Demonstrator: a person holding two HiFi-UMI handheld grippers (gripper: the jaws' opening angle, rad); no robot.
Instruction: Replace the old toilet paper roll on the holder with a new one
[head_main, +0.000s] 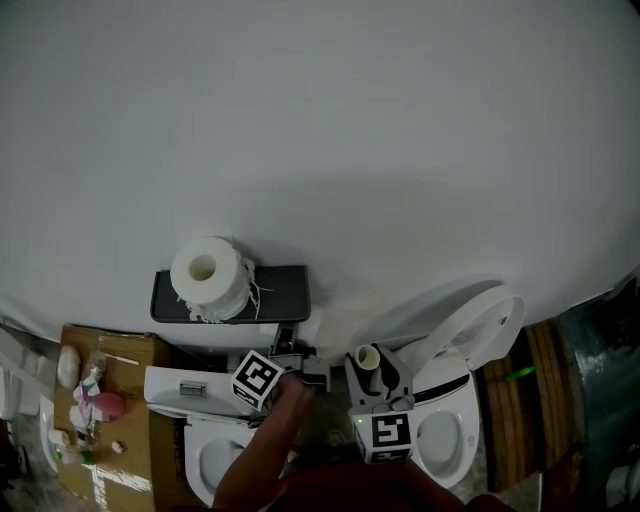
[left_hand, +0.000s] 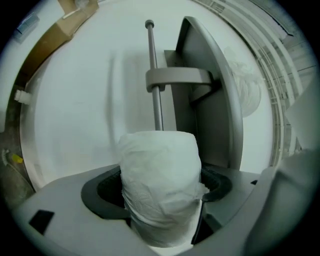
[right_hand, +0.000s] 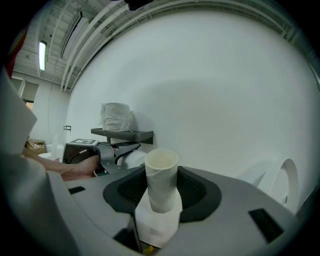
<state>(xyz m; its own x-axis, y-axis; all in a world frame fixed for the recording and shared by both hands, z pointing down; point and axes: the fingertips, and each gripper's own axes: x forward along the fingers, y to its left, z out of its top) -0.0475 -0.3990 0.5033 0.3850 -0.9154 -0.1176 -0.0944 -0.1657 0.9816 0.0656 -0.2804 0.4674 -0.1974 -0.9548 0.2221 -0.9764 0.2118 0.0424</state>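
1. The left gripper (left_hand: 160, 200) has its fingers clamped on the soft sides of a new paper roll (left_hand: 159, 170). In the left gripper view the holder's rod (left_hand: 155, 95) runs toward 12 o'clock right behind the roll. The roll hides the rod's near end, so I cannot tell whether it has entered the core.
2. In the head view the right gripper (right_hand: 161, 200) sits at 3 o'clock of the left one. Its fingers are pinched on a bare cardboard tube (right_hand: 161, 170), which stands upright and apart from the holder.
3. A second full roll (head_main: 208, 275) rests on the holder's dark shelf (head_main: 285, 290), at about 10 o'clock from the left gripper.
4. The new roll is probably light and spongy and would squash under a hard squeeze. A hold across its outer wrap keeps both open ends free for the rod.
5. The tube looks thin and easy to crush, so a light grip at its middle should do.
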